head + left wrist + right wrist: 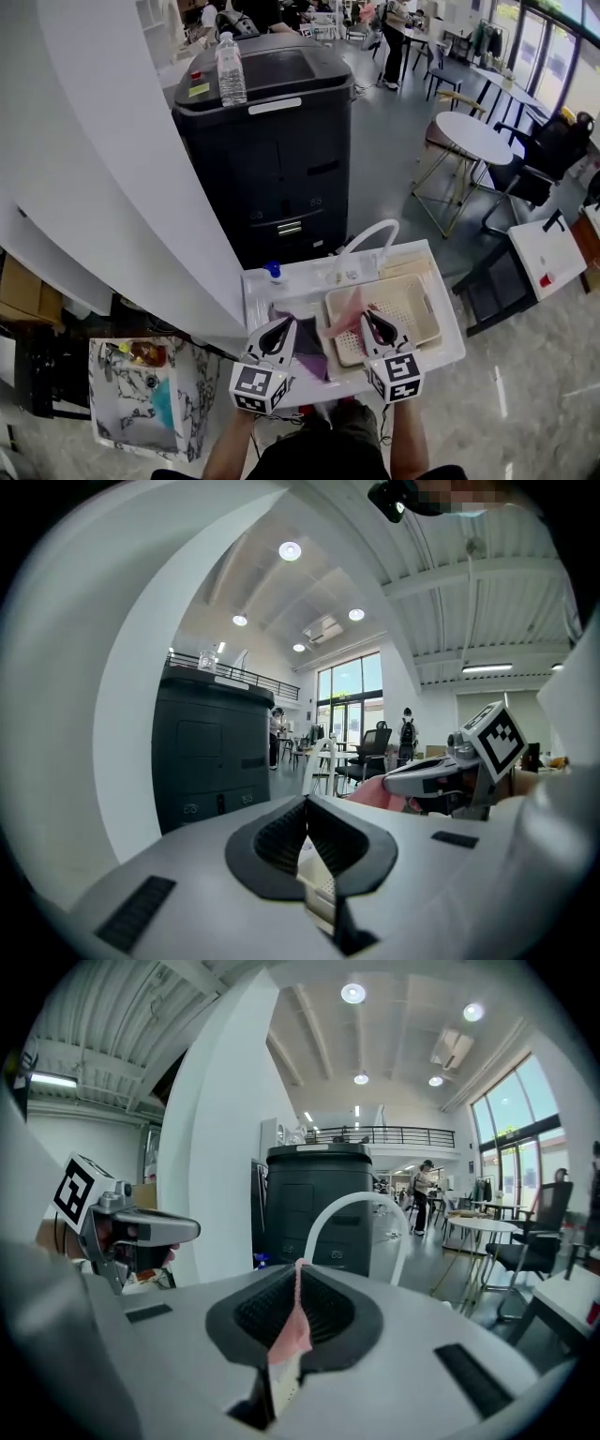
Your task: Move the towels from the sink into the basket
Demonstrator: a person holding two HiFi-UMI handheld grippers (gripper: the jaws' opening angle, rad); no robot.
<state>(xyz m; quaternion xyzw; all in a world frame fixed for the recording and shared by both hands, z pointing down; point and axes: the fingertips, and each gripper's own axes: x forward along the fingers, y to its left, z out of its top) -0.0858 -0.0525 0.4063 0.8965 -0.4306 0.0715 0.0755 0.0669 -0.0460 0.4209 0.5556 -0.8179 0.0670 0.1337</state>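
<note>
1. Left tool point(281, 328) hovers at 7 o'clock of the small white sink point(281, 286). Its jaws are pressed together, and its own view shows nothing caught between them. It seems to be held up only to stay out of the way.
2. Below it, in the basin, lies a crumpled purple cloth point(314, 364), probably a second towel not yet moved.
3. Between the two tools hangs a pale pink fabric towel point(345, 317). It is lifted out of the sink and trails over the 9 o'clock rim of the cream perforated plastic basket point(427, 305). The basket sits at 3 o'clock of the basin on the same white bench point(450, 347).
4. Right tool point(373, 321) sits over the basket's 8 o'clock corner with its jaws clamped on a thin fold of the pink towel, which spills out beneath the pads. Gripping an edge lets the cloth hang free. Holding it high should let it clear the rim before release.
</note>
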